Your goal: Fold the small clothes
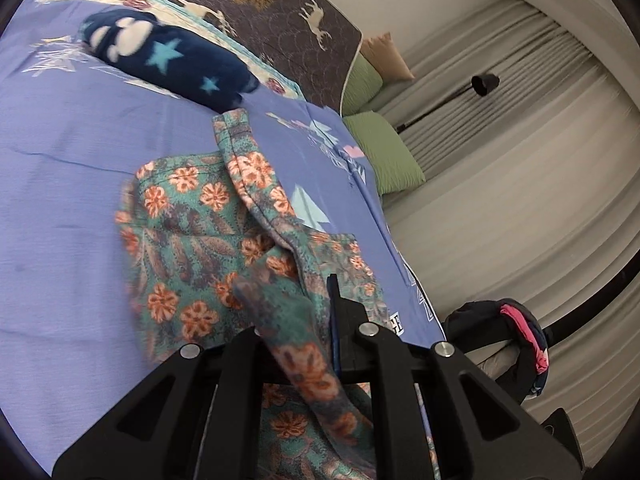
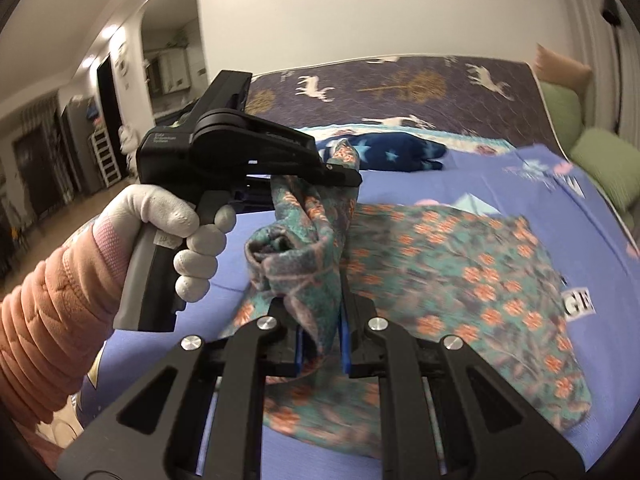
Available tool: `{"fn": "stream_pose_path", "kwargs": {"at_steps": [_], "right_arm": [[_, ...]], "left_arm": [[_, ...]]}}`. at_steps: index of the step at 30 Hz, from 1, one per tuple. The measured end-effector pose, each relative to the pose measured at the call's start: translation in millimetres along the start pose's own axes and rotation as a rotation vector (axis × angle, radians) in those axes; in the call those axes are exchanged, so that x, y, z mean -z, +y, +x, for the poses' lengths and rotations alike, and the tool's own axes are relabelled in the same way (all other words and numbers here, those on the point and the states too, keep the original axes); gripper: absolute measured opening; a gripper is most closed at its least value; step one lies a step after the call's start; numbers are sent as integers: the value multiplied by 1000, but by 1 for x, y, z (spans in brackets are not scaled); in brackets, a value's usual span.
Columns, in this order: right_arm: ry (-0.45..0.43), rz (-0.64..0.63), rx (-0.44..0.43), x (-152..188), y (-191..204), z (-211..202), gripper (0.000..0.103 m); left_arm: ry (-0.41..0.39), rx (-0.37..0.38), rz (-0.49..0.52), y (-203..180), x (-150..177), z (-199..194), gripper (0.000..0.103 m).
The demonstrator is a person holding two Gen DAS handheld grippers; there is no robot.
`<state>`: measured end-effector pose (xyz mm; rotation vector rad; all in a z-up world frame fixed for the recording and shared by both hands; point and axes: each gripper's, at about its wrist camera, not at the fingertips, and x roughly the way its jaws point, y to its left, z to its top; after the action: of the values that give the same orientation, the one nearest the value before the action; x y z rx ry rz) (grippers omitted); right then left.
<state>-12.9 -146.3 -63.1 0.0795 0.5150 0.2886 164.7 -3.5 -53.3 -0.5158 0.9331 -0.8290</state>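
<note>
1. The floral garment (image 2: 460,264), teal with orange flowers, lies partly spread on the blue bedsheet (image 1: 60,184), with one part lifted off the bed by both tools.
2. The right tool (image 2: 325,344) pinches a bunched fold of the garment between its blue-padded fingers (image 2: 346,340); the cloth fills the narrow gap between them.
3. The left tool (image 2: 340,172), seen in the right wrist view, sits above and beyond the right one, its jaws pressed onto the upper end of the same lifted fold. A gloved left hand (image 2: 184,236) in a white glove grips its handle, with a peach sleeve (image 2: 44,304) behind.
4. In the left wrist view, the left tool (image 1: 312,328) has a strip of the garment (image 1: 192,216) running between its fingers, and the cloth is held there.
5. The rest of the garment lies flat to the right of the tools in the right wrist view, blurred in places.
6. Farther off on the bed lies a navy fleece item (image 1: 168,64) with white clouds and blue stars, well apart from the floral garment.
7. Beyond it stands a dark quilted cover (image 2: 400,88) with deer and tree prints.
8. Green cushions (image 1: 384,152) rest at the right of the bed, near pale curtains (image 1: 520,160).
</note>
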Motion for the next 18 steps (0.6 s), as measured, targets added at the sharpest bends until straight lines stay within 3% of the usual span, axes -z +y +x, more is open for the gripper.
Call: {"fn": "stream_pose_path", "kwargs": {"at_steps": [10, 18], "right_arm": [[-38, 155, 44, 16, -84, -29, 13], [-2, 251, 31, 35, -128, -36, 13]], "left_arm": [[75, -19, 98, -64, 2, 77, 10], [160, -89, 166, -89, 14, 133, 10]]}}
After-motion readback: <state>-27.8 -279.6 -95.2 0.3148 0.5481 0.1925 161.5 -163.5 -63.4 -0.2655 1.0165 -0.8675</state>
